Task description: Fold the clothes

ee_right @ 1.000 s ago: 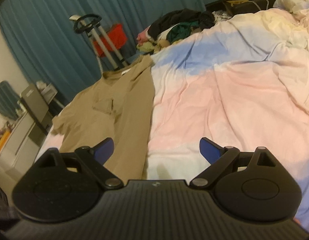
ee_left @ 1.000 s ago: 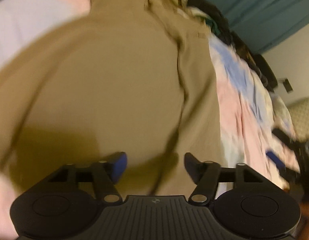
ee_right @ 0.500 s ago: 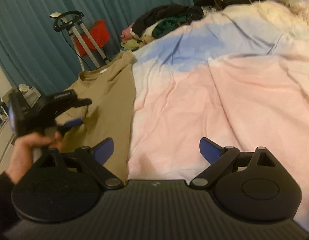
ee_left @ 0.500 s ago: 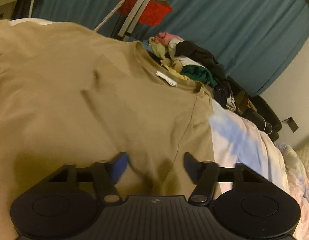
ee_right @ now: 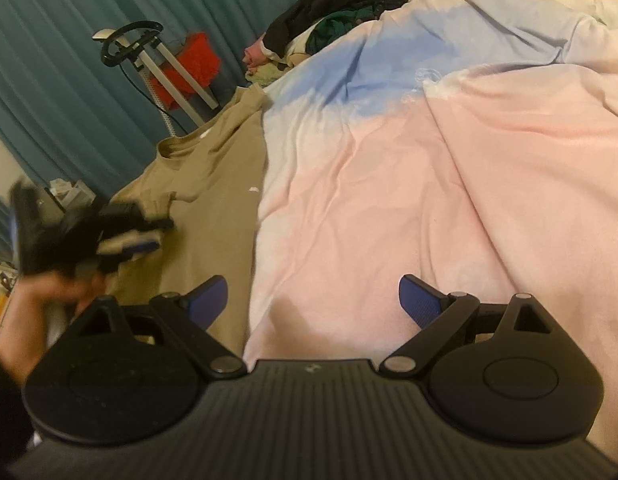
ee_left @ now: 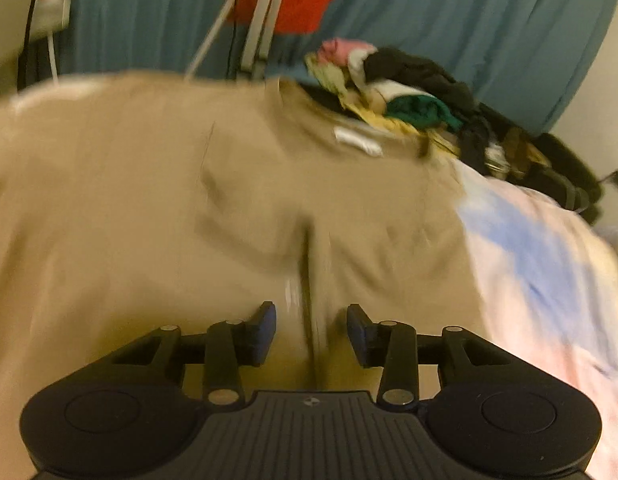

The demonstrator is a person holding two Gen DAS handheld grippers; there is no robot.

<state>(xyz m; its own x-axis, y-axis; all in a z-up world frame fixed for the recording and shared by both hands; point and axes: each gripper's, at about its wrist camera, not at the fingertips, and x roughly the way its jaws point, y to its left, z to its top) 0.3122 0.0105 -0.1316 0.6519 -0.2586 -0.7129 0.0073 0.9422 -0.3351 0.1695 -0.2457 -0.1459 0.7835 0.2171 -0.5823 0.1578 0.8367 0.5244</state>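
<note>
A tan T-shirt (ee_left: pixel 189 208) lies spread on the bed, collar with its white label (ee_left: pixel 357 142) at the far end. It also shows in the right wrist view (ee_right: pixel 213 184) along the bed's left side. My left gripper (ee_left: pixel 311 330) is open, low over a raised crease of the shirt that runs between its fingers. In the right wrist view the left gripper (ee_right: pixel 137 236) is blurred over the shirt's sleeve. My right gripper (ee_right: pixel 313 300) is open and empty above the pink duvet (ee_right: pixel 449 200), beside the shirt's right edge.
A heap of dark, green and pink clothes (ee_left: pixel 409 88) lies at the bed's far end. A red basket on a metal stand (ee_right: pixel 181 72) stands before the teal curtain (ee_right: pixel 69 40). The duvet's blue patch (ee_right: pixel 409 40) lies beyond.
My left gripper has moved forward over the shirt toward the collar and narrowed its opening around a crease. My right gripper has stayed wide open and shifted slightly nearer the bed.
</note>
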